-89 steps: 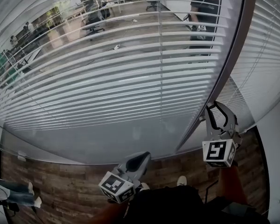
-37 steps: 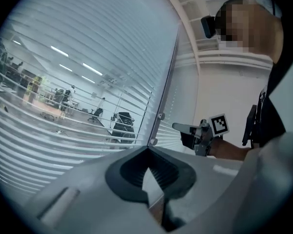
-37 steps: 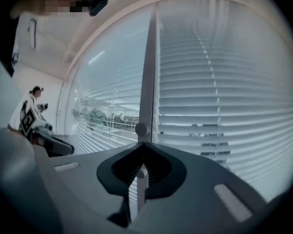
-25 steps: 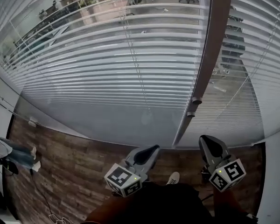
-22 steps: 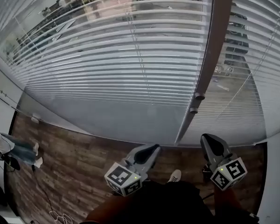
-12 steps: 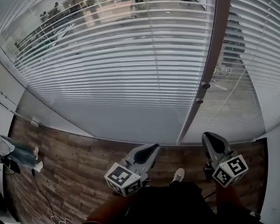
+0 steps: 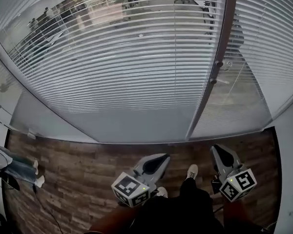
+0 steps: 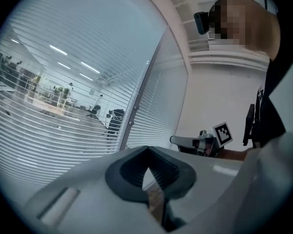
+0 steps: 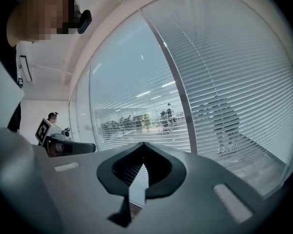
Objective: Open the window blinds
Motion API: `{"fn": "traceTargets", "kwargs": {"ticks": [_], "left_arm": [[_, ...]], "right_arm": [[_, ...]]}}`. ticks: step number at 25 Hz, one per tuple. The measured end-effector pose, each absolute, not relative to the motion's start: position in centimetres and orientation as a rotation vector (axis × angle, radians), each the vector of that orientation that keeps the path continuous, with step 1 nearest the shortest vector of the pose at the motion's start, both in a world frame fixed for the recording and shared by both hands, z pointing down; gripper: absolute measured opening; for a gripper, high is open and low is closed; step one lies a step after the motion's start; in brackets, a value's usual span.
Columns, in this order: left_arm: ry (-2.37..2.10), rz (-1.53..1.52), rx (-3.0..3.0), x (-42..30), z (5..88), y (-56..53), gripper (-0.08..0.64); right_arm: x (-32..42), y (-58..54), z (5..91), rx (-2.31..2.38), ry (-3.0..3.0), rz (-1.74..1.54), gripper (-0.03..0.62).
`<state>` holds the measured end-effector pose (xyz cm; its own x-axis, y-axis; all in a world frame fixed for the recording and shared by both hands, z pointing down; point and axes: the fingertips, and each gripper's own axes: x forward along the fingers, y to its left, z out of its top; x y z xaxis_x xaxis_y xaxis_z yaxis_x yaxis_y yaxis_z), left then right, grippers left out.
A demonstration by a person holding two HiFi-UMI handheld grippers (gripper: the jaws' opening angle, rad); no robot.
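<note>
Left jaws: my left gripper (image 8: 147, 169) is clenched tip to tip, with nothing between the pads.
Right jaws: my right gripper (image 9: 142, 167) is clenched the same way and empty too.
Where my grippers are: low in the head view, the left one at bottom centre and the right one at bottom right, both over the floor (image 7: 78, 155) and well apart from the glass.
Blinds: the blinds (image 7: 127, 67) fill the upper part of the head view, with a second panel at upper right past a brown frame (image 7: 223, 43).
Slats: they are tilted enough that I can see an office through them.
Control: a thin line (image 7: 236, 78) hangs just right of the frame. I cannot tell whether it is a wand or a cord.
Step in hand: I judge I am not working the blinds at this moment, since nothing is touched or held.
Next move: if the slats need more opening, I must raise a gripper to that line, part its jaws, close on it, then twist or pull.
</note>
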<state>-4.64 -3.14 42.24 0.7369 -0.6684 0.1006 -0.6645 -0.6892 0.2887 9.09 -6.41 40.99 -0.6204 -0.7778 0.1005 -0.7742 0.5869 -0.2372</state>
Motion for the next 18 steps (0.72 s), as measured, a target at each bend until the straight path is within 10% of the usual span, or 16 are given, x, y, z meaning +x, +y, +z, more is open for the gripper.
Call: {"fn": "traceTargets", "kwargs": {"ticks": [18], "left_arm": [[-1.075, -0.107, 2.632, -1.3, 41.4, -0.7, 0.000]], "right_arm": [[11.4, -2.4, 40.4, -1.318, 2.881, -0.333, 0.025]]}}
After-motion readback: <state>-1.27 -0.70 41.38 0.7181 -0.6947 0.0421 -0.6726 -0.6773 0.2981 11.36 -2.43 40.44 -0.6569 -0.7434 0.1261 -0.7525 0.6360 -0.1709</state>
